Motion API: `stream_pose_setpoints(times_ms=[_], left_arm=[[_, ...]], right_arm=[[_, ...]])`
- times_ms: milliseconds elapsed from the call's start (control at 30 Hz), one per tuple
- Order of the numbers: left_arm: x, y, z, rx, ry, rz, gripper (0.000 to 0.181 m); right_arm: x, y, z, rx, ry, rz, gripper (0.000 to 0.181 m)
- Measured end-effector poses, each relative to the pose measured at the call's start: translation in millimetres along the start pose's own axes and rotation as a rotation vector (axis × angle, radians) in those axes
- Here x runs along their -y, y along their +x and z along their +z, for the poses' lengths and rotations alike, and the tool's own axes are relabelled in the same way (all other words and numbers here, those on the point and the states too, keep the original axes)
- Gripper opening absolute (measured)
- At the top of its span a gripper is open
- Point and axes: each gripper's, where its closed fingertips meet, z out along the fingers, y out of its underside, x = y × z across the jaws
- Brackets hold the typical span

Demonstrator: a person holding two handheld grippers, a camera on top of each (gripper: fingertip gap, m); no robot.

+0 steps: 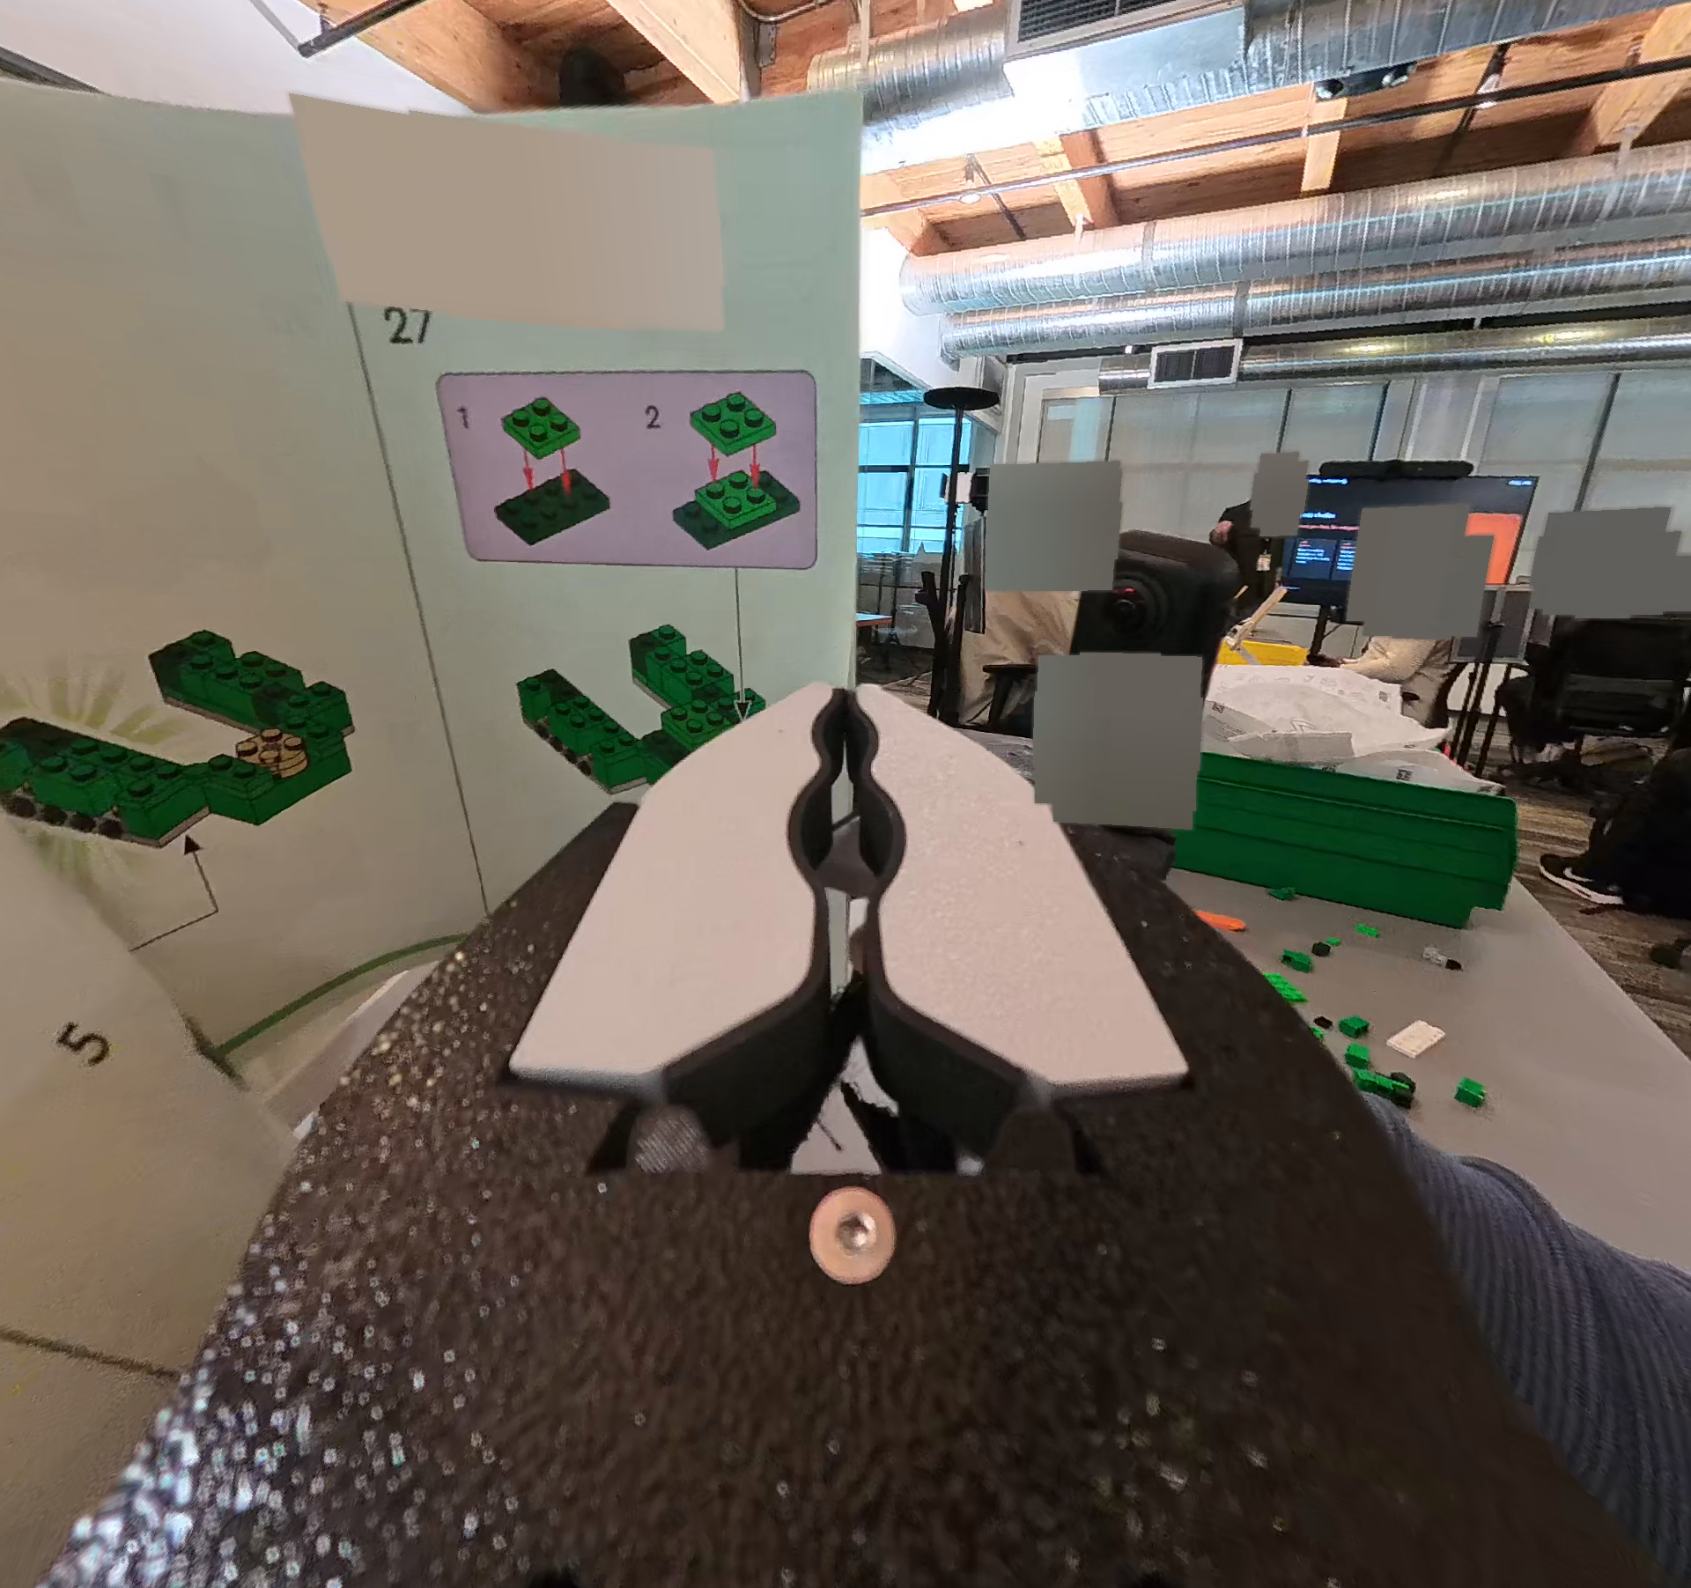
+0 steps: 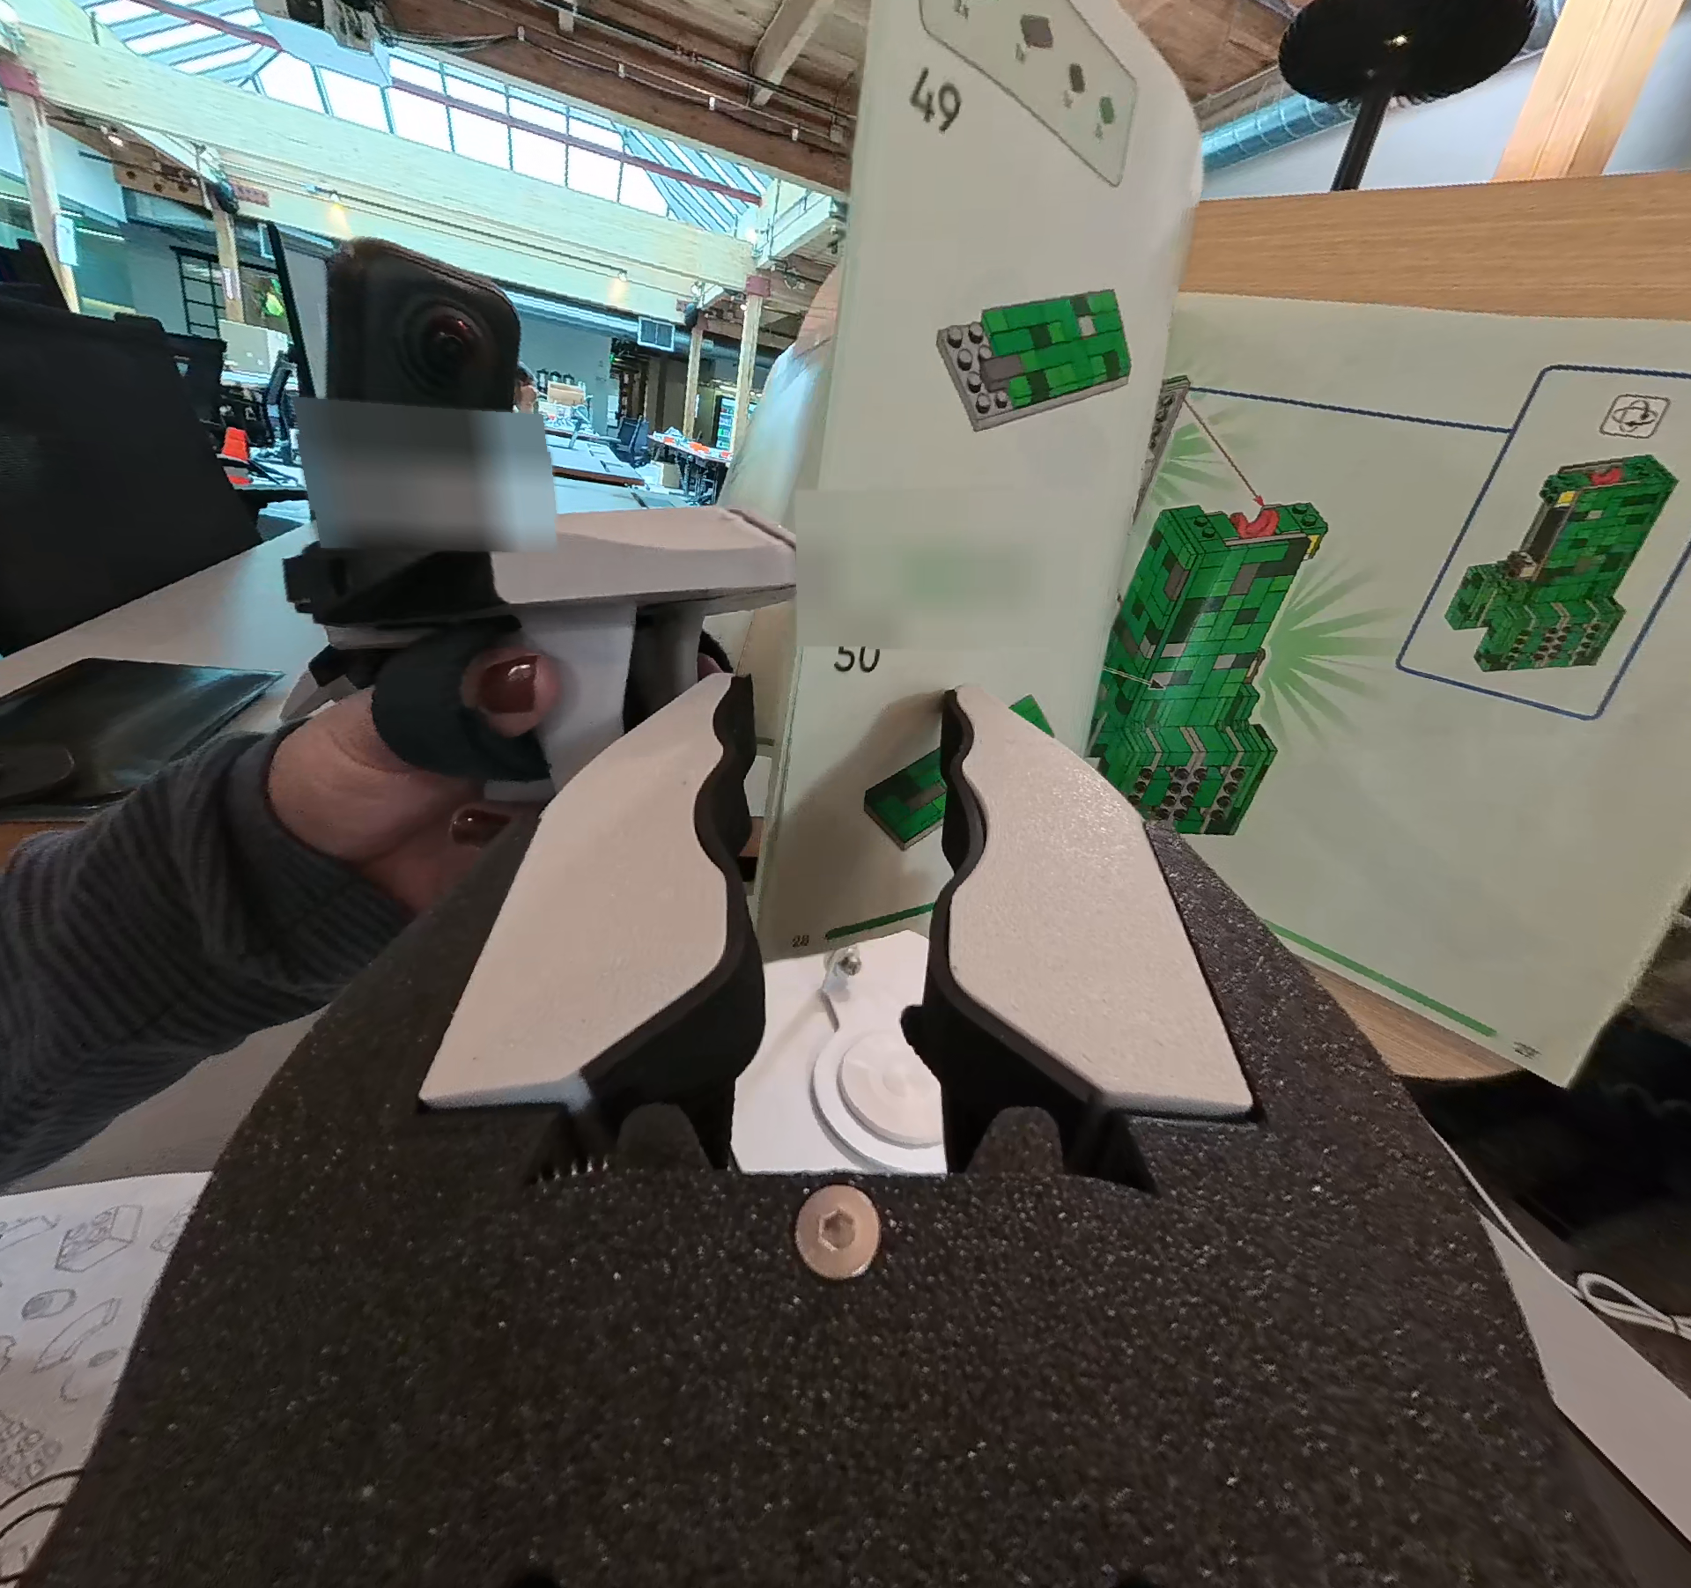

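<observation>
An instruction booklet with pictures of green brick builds stands open in front of both grippers. My left gripper (image 1: 846, 702) is shut on the right edge of one upright page (image 1: 595, 629). In the right wrist view the same gripper (image 2: 778, 560), held by a hand (image 2: 412, 775) in a dark sleeve, pinches that standing page (image 2: 1007, 446) from the left. My right gripper (image 2: 846, 702) is open and empty, with its jaws on either side of the page's lower part, not touching it. A white stand base (image 2: 878, 1077) lies below the jaws.
A green bin (image 1: 1345, 839) with a white bag (image 1: 1308, 720) stands on the grey table (image 1: 1556, 1086), with loose green bricks (image 1: 1354, 1032) beside it. A wooden board (image 2: 1464, 245) rises behind the booklet. A printed sheet (image 2: 73, 1270) and a white cable (image 2: 1629, 1306) lie nearby. Less than 4 cm separates the two grippers' tips.
</observation>
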Motion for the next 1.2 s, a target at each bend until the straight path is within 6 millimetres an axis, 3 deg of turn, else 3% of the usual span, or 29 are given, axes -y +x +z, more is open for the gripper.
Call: stream_pose_setpoints(times_ms=[300,700,833,933,1000,1067,1200], left_arm=[[5,-21,-10,0.11,0.029,-0.036,0.0],[5,-23,-12,0.116,0.024,-0.046,0.0],[12,-30,-19,0.176,0.041,-0.038,0.0],[19,-40,-32,0.249,0.037,-0.044,0.0],[27,-49,-48,0.331,0.038,-0.039,0.0],[38,-61,-70,0.437,0.051,-0.027,0.0],[59,-83,-122,0.678,0.086,0.011,0.0]], right_arm=[[3,14,-11,-0.052,0.028,0.022,0.037],[8,39,-21,-0.211,0.056,0.023,0.04],[37,73,-57,-0.593,0.186,-0.146,0.035],[65,60,-70,-0.671,0.278,-0.316,0.021],[70,45,-58,-0.617,0.285,-0.364,0.006],[60,34,-32,-0.512,0.24,-0.307,0.0],[3,17,30,-0.318,0.002,-0.087,0.0]])
